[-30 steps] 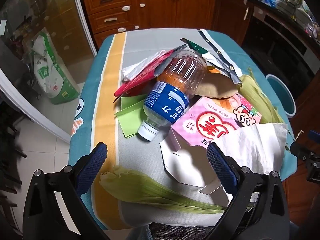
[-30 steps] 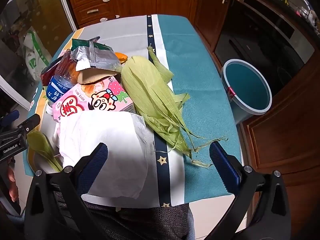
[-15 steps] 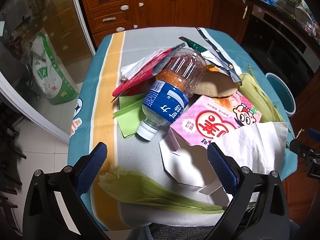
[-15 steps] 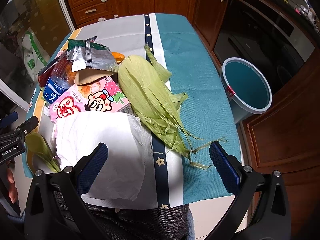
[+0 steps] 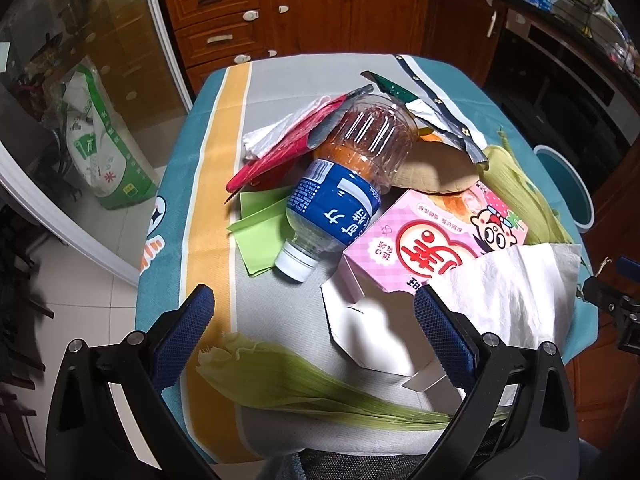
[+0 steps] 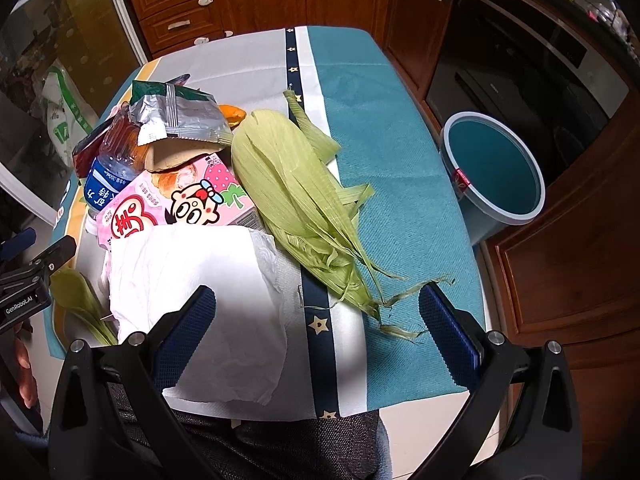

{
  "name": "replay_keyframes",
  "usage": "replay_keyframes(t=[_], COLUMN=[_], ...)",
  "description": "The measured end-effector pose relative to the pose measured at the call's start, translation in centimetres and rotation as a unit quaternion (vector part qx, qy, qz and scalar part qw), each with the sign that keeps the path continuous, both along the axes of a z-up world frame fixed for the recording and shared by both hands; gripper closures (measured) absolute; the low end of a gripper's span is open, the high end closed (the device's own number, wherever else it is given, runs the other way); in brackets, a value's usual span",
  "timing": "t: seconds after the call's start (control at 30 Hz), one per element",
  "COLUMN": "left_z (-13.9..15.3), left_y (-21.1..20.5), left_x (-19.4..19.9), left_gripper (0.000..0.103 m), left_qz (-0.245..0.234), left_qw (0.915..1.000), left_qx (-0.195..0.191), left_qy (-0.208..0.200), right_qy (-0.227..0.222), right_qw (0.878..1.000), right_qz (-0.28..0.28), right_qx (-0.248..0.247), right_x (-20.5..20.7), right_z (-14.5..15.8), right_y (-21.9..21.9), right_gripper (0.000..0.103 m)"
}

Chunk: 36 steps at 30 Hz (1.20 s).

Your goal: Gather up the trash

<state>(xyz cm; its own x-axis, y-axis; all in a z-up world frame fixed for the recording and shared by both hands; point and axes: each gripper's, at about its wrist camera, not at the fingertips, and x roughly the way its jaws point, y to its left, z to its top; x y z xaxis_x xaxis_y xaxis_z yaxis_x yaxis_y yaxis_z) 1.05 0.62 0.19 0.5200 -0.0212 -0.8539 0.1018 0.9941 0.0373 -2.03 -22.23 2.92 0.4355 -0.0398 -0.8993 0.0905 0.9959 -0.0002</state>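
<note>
I see a small table [image 5: 280,76] under a teal, grey and yellow-striped cloth [image 6: 384,128] — on it lie corn husks [image 6: 292,196], a white paper towel [image 6: 208,292], green paper [image 5: 260,224] and a single husk [image 5: 304,380] near its front edge.

The teal cloth [image 6: 384,152] on the right side lies bare toward the bin [image 6: 494,172] (standing off the table edge). The middle is crowded: bottle [image 5: 340,196], pink box [image 5: 424,236], corn husks [image 6: 296,196].

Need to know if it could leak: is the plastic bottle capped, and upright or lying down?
Capped and lying down: the plastic bottle rests on its side, white cap on.
</note>
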Motion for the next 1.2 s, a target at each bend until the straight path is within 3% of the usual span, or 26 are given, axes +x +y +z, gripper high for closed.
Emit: replay_keyframes(t=[1.2], left_z=[-0.23], left_y=[-0.07], left_x=[0.10], left_gripper=[0.004], left_qz=[-0.001], left_qw=[1.0000], left_qx=[0.000], left_qy=[0.002], right_qy=[0.003], right_qw=[1.000], right_qz=[0.002], right_qx=[-0.001], right_x=[0.17], right_z=[-0.16], right_y=[0.20], right_gripper=[0.005])
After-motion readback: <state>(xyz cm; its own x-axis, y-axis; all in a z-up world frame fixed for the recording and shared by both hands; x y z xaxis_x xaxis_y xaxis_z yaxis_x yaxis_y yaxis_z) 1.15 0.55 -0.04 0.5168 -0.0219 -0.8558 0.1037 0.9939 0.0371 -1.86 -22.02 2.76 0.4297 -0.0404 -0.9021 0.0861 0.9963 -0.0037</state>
